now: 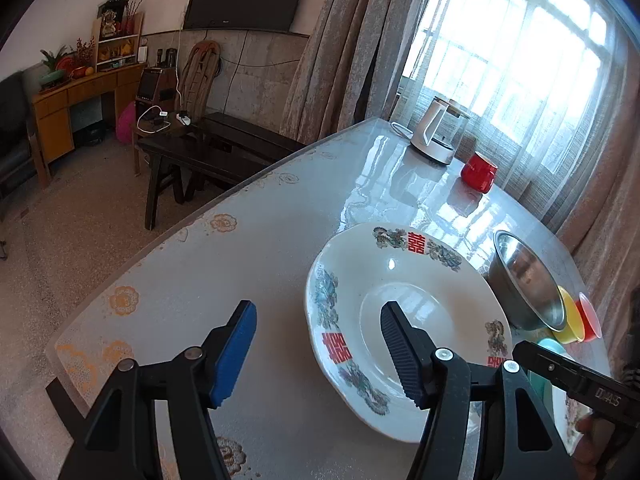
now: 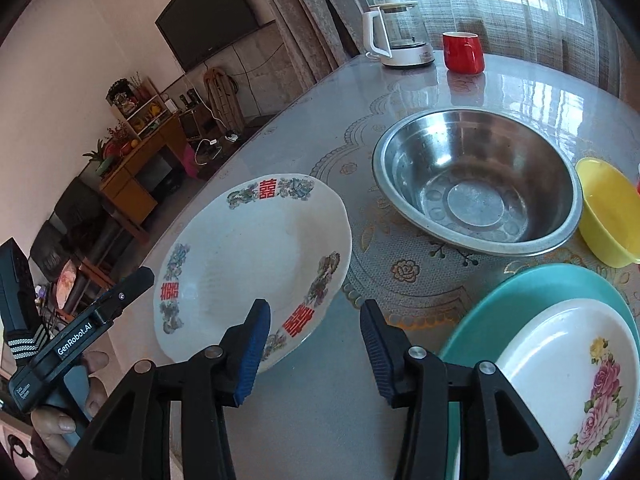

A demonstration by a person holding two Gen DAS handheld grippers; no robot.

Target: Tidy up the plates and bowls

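Plate [image 1: 400, 280] with red characters is lying at lower centre of both views on the table [image 1: 248, 264]. Left gripper [image 1: 316, 352] is gaping wide, one finger over the plate. Right gripper [image 2: 316, 344] is also gaping wide, holding nothing, near the steel bowl [image 2: 476, 184].

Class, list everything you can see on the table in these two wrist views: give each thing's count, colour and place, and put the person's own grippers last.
Double-happiness plate: one, white with red characters, near table edge, left of the steel bowl.
Steel bowl: one, silver, mid-table.
Yellow bowl: one, right of the steel bowl, touching its rim.
Red cup: one small, behind the yellow bowl.
Teal plate: one, near right.
Rose plate: one, white with pink flowers, stacked on the teal plate.
Red mug: one, far end.
Kettle: one, white and glass, beside the mug.
Table: one, grey patterned cover.
Left gripper: open, one finger over the double-happiness plate.
Right gripper: open, empty.
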